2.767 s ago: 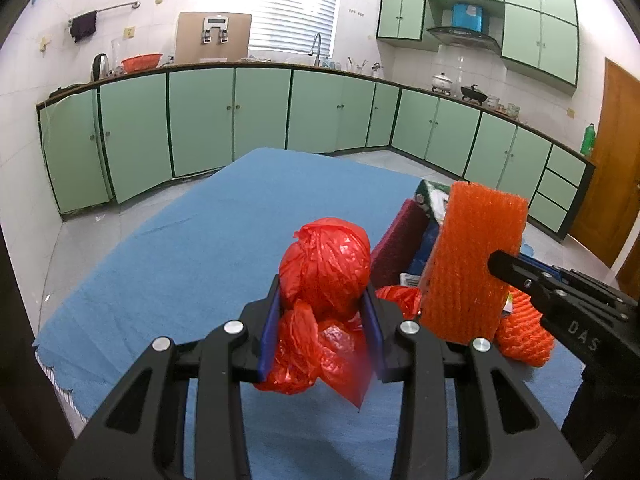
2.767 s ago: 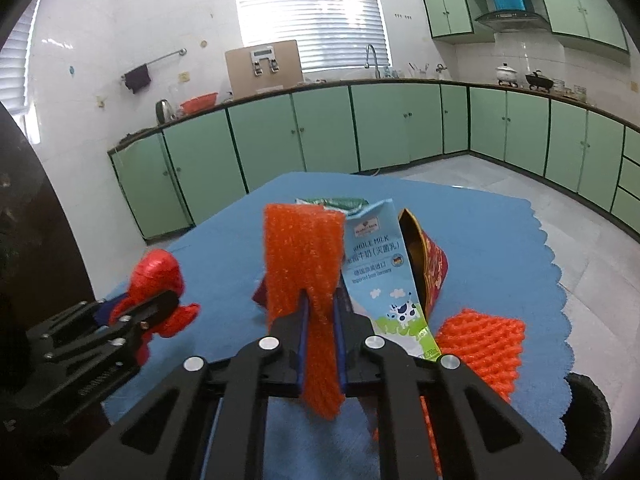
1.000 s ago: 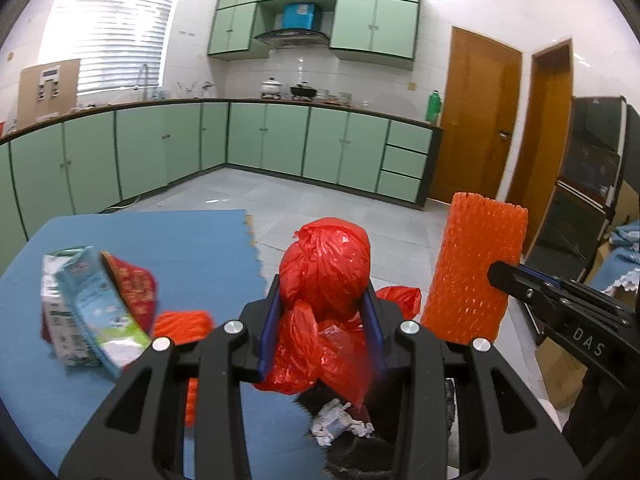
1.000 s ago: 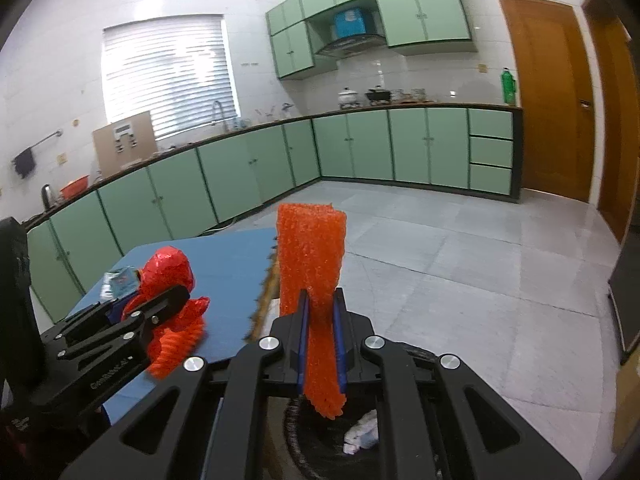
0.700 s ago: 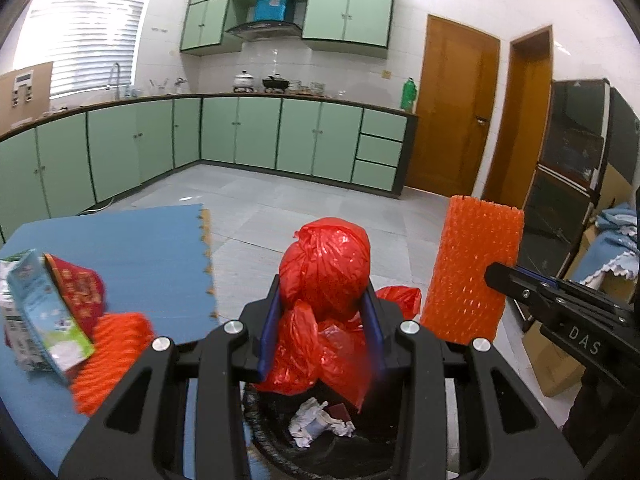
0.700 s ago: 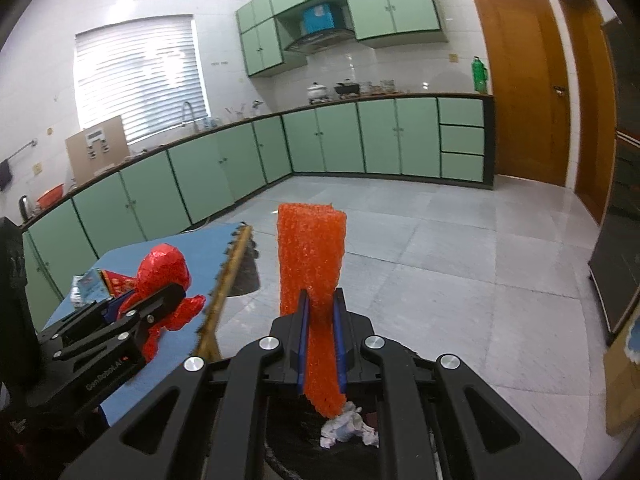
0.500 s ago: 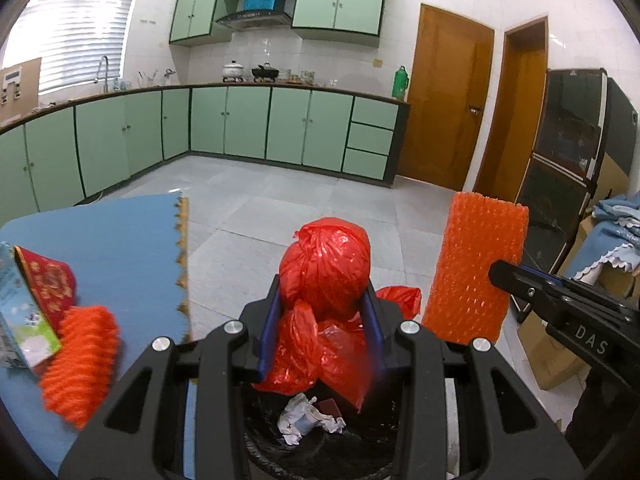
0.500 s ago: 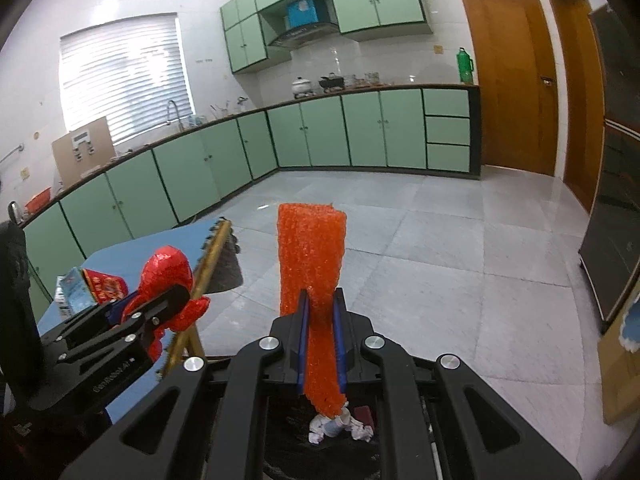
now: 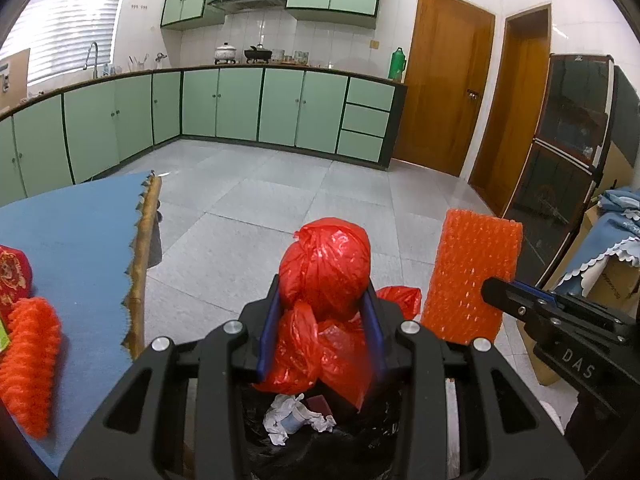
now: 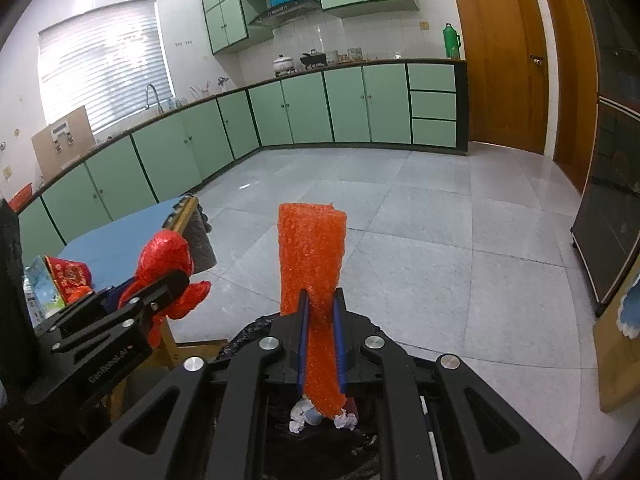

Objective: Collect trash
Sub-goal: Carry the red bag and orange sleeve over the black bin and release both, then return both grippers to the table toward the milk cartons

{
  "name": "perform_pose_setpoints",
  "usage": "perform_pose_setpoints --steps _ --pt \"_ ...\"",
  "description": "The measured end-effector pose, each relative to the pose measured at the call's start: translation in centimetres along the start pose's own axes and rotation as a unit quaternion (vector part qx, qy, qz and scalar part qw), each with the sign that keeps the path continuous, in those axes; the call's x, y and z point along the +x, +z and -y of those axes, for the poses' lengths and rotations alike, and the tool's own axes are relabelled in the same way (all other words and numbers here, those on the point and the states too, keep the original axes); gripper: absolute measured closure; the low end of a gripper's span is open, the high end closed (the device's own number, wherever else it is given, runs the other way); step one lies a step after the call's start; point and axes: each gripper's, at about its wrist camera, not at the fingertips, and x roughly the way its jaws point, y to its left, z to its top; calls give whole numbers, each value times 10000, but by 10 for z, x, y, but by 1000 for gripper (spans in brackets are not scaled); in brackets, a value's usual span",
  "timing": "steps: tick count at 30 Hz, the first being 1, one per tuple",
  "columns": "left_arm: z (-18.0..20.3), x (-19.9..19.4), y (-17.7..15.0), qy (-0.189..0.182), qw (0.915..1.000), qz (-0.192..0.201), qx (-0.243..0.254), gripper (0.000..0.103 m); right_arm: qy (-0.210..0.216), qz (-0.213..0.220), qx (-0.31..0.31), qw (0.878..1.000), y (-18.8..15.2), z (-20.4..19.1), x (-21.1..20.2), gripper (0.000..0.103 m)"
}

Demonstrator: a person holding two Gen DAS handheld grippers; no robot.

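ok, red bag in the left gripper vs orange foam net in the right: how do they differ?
The red plastic bag is a crumpled, knotted, glossy ball; the orange foam net is a flat, upright, dimpled sleeve. The bag bulges wider than the left gripper holding it; the net is pinched thin in the right gripper and rises well above it. Both are clamped and held over the black trash bin.

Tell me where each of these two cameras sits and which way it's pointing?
Left wrist: rides the left gripper, looking along its fingers over the red plastic bag toward the kitchen doors; right gripper at right.
Right wrist: rides the right gripper, looking past the orange foam net; left gripper at left.
Shared: the black trash bin below, green cabinets.
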Motion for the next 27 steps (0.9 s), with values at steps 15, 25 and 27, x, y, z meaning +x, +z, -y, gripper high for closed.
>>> perform_pose_setpoints --steps 15,25,27 --pt "-2 22 4 -149 9996 -220 -75 45 -205 -279 206 9992 -8 18 28 60" --pt "-10 -2 13 -48 9999 11 -130 33 -545 4 340 9979 -2 21 1 20" --pt "-14 -12 14 36 9999 69 -138 27 -575 -4 359 9977 0 18 -4 16"
